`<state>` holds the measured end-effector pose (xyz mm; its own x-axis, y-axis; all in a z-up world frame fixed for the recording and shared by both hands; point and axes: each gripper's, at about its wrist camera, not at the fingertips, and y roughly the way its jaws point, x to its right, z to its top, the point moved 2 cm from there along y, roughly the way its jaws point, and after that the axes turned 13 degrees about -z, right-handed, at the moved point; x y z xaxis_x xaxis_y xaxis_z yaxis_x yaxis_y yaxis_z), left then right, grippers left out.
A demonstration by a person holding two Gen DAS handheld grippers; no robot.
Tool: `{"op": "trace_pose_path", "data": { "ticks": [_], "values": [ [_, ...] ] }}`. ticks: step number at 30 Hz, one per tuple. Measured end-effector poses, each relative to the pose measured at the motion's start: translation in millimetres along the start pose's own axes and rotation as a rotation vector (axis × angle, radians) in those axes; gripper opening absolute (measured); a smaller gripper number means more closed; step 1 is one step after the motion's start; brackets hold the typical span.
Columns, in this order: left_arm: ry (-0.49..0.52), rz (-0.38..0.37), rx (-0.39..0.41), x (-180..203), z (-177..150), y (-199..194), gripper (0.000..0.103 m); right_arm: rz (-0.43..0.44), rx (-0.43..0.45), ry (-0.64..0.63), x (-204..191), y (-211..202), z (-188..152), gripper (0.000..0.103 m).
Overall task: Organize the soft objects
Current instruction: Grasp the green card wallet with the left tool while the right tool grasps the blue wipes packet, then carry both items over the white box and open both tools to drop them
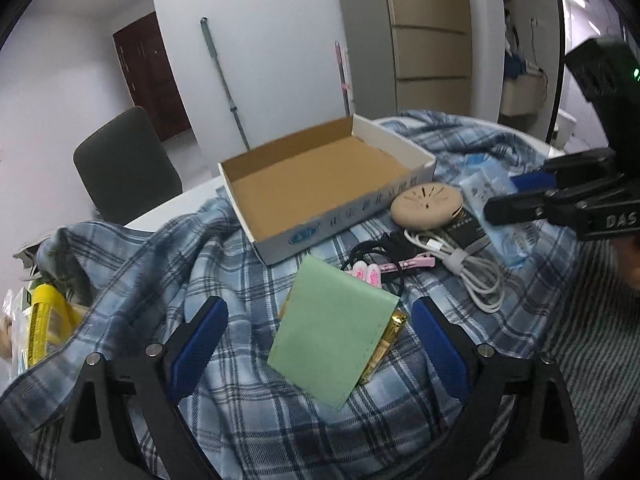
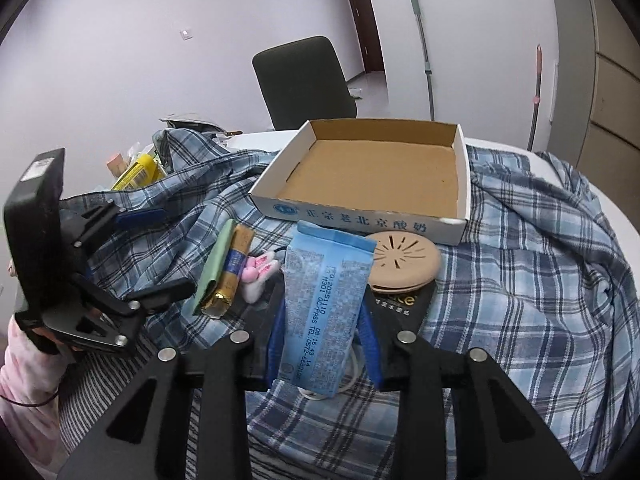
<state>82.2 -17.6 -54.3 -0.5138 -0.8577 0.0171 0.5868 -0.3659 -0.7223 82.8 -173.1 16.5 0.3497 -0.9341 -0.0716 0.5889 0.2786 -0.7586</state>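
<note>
Your left wrist view looks steeply down, close over the plaid cloth point(image 1: 224, 264), with the cardboard box point(image 1: 320, 184) at twelve o'clock. Your right wrist view faces likewise; both share that box point(image 2: 372, 172).

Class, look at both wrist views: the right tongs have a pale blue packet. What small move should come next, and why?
Probably carry it forward over the open cardboard box and release. The right tongs are shut on the pale blue plastic packet, which looks raised off the blue plaid cloth. The box floor is bare, and the left tongs are open, holding nothing, around the green folded cloth.
</note>
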Motion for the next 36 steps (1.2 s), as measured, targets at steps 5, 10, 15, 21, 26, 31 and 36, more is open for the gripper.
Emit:
{"op": "trace_pose_path", "data": {
  "ticks": [5, 10, 15, 21, 26, 31, 36],
  "values": [
    [-0.028, 0.014, -0.035, -7, 5, 20, 0.095, 0.021, 0.013, 0.008, 6, 3, -2, 0.033],
    [-0.045, -0.025, -0.058, -14, 9, 32, 0.093, 0.047, -0.002, 0.008, 7, 6, -6, 0.033],
    [-0.088, -0.077, -0.083, -20, 11, 48, 0.084, 0.057, -0.008, 0.011, 9, 7, -6, 0.033],
    [-0.117, -0.121, -0.072, -24, 10, 47, 0.074, 0.057, -0.013, 0.008, 9, 10, -6, 0.033],
    [-0.125, -0.106, -0.029, -21, 12, 33, 0.073, 0.043, -0.007, 0.013, 11, 9, -6, 0.033],
    [-0.141, -0.081, 0.049, -16, 15, 4, 0.073, 0.017, 0.03, 0.009, 11, -2, -3, 0.033],
    [-0.147, -0.061, 0.138, -8, 22, -31, 0.072, -0.01, 0.074, -0.004, 8, -17, 3, 0.033]
  ]
}}
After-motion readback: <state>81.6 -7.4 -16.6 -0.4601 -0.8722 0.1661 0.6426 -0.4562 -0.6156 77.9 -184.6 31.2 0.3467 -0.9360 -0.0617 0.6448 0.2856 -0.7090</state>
